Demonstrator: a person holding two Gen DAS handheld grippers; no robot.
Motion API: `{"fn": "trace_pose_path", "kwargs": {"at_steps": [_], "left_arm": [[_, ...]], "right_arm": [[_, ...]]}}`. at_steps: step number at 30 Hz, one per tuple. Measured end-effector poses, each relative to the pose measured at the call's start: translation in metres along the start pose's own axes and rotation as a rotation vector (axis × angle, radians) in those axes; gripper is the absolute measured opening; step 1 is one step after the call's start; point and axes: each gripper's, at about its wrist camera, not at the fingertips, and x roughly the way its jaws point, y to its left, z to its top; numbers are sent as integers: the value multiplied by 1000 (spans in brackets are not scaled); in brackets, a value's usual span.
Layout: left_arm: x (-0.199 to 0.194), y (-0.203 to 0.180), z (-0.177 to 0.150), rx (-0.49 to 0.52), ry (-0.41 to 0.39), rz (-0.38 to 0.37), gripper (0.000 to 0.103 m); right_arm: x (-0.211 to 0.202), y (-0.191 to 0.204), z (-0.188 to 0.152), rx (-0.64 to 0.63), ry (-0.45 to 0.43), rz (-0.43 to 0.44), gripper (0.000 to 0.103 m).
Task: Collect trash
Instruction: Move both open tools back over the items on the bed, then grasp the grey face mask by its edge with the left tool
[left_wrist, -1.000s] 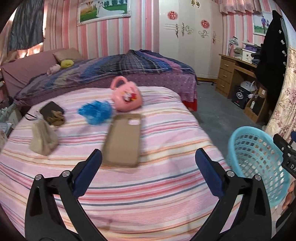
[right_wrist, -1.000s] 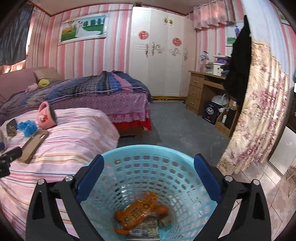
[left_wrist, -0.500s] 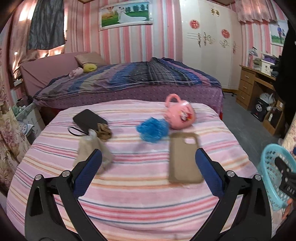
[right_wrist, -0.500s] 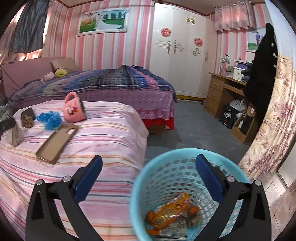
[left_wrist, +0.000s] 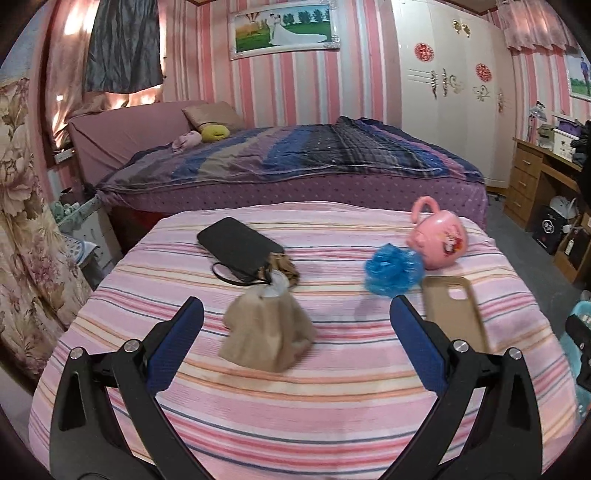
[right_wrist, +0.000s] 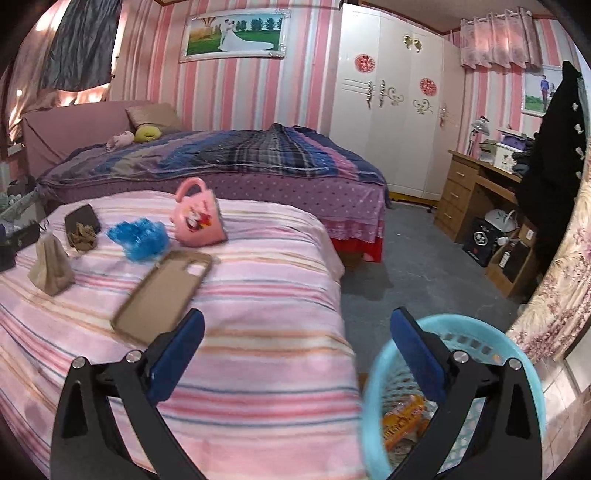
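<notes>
Our left gripper (left_wrist: 293, 321) hovers over the striped bed (left_wrist: 295, 406), fingers spread wide and holding nothing. Just beyond them sits a crumpled tan paper bag (left_wrist: 267, 334); farther off lie a black wallet (left_wrist: 236, 247), a crumpled blue plastic wrapper (left_wrist: 393, 271), a pink toy teapot (left_wrist: 439, 238) and a tan phone case (left_wrist: 454, 314). Our right gripper (right_wrist: 295, 349) is also wide open and empty, its right finger over the blue trash basket (right_wrist: 524, 373) on the floor to the bed's right, an orange snack wrapper (right_wrist: 400, 422) inside.
</notes>
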Motion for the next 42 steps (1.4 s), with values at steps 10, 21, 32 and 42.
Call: {"fn": "trace_pose_path", "kwargs": {"at_steps": [10,21,32,42], "left_arm": [[19,9,-3,19,26,49,97],[38,26,-12,-15,79,79,97],[69,38,-21,-68,182,62,97],[98,53,-27,-156,261,40,97]], "right_arm": [[26,41,36,-30,-10,45,98],[56,67,35,-49,35,69,98],[73,57,25,-16,75,34,98],[86,53,22,3,111,35,98]]}}
